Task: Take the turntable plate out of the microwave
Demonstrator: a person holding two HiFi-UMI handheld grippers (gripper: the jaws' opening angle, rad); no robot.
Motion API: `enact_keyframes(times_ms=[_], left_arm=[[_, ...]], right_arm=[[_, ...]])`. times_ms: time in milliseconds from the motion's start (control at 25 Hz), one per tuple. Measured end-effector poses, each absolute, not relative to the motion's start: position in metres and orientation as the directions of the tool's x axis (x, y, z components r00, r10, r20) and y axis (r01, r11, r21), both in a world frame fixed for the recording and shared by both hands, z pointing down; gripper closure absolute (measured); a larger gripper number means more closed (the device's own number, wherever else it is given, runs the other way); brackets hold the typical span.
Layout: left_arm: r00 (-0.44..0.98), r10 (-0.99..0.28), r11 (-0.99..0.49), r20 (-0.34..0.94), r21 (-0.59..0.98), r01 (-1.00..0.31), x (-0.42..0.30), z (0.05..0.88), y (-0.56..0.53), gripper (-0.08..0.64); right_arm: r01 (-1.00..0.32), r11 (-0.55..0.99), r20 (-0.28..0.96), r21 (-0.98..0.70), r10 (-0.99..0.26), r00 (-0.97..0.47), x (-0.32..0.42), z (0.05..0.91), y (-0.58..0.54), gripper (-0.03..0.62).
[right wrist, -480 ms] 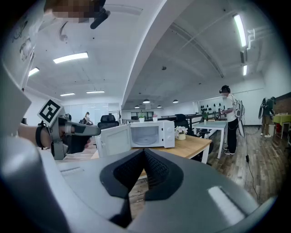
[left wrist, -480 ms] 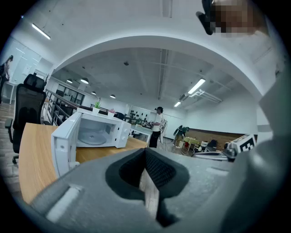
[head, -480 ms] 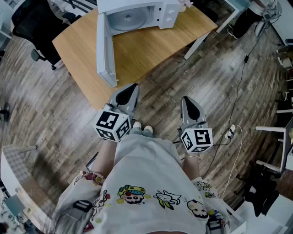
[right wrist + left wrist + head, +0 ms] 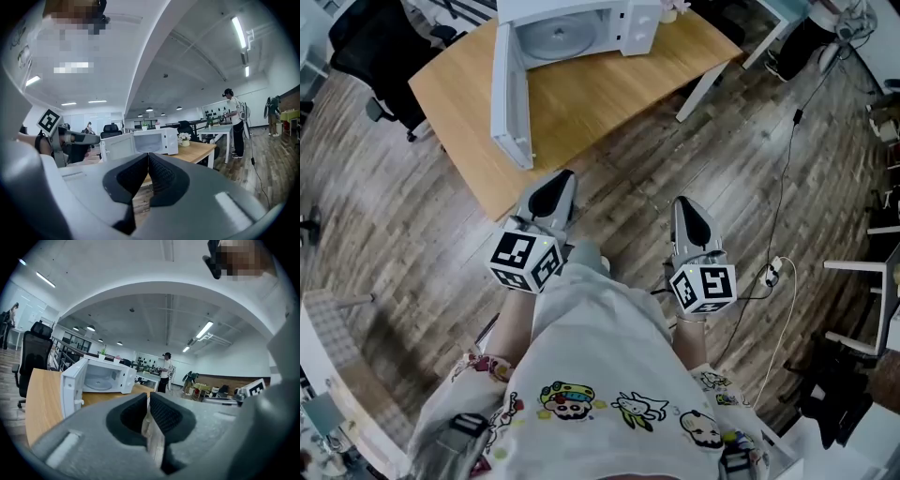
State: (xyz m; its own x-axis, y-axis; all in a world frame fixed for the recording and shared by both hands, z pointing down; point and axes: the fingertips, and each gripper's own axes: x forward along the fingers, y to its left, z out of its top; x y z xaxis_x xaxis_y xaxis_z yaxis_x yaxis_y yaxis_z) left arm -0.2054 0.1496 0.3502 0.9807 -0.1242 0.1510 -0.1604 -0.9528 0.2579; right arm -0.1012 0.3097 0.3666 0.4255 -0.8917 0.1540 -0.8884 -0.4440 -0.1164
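Note:
A white microwave point(image 4: 581, 23) stands on the far side of a wooden table point(image 4: 581, 103), its door point(image 4: 508, 94) swung open toward me. The grey glass turntable plate point(image 4: 558, 39) lies inside the cavity. My left gripper point(image 4: 566, 178) is shut and empty, just short of the table's near corner. My right gripper point(image 4: 682, 202) is also shut and empty, over the wooden floor to the right of the table. The left gripper view shows the microwave point(image 4: 105, 376) with the plate point(image 4: 97, 385) beyond the shut left gripper point(image 4: 148, 398). The right gripper view shows the microwave point(image 4: 152, 140) past the shut right gripper point(image 4: 148, 156).
A black office chair point(image 4: 370, 42) stands left of the table. A white cable point(image 4: 786, 281) runs over the floor at the right, near white furniture point(image 4: 867, 309). A small flower pot point(image 4: 184, 139) sits beside the microwave. People stand at desks farther back point(image 4: 234, 122).
My left gripper has edged a little toward the table's corner, and the shoes seen below it are now covered. The right gripper has stayed put.

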Motion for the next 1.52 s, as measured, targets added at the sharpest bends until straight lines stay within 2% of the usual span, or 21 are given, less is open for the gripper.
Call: enact_keyframes(times_ms=[280,560,1520], left_arm=[[0.976,-0.126,-0.95,0.176,0.261,-0.17,-0.203,0.357,0.161,0.516],[0.972,-0.131,-0.948,0.195,0.264,-0.18,-0.184,0.365,0.15,0.5],[0.983,-0.086,-0.94,0.162,0.313,-0.134,-0.029,0.359,0.019,0.456]], right_arm=[[-0.896,-0.416,0.148,-0.158,-0.907,0.395,-0.1,0.372,0.318,0.525],[-0.894,-0.407,0.16,-0.186,-0.91,0.381,-0.078,0.381,0.304,0.502],[-0.901,-0.392,0.181,-0.185,-0.915,0.361,0.055,0.374,0.165,0.451]])
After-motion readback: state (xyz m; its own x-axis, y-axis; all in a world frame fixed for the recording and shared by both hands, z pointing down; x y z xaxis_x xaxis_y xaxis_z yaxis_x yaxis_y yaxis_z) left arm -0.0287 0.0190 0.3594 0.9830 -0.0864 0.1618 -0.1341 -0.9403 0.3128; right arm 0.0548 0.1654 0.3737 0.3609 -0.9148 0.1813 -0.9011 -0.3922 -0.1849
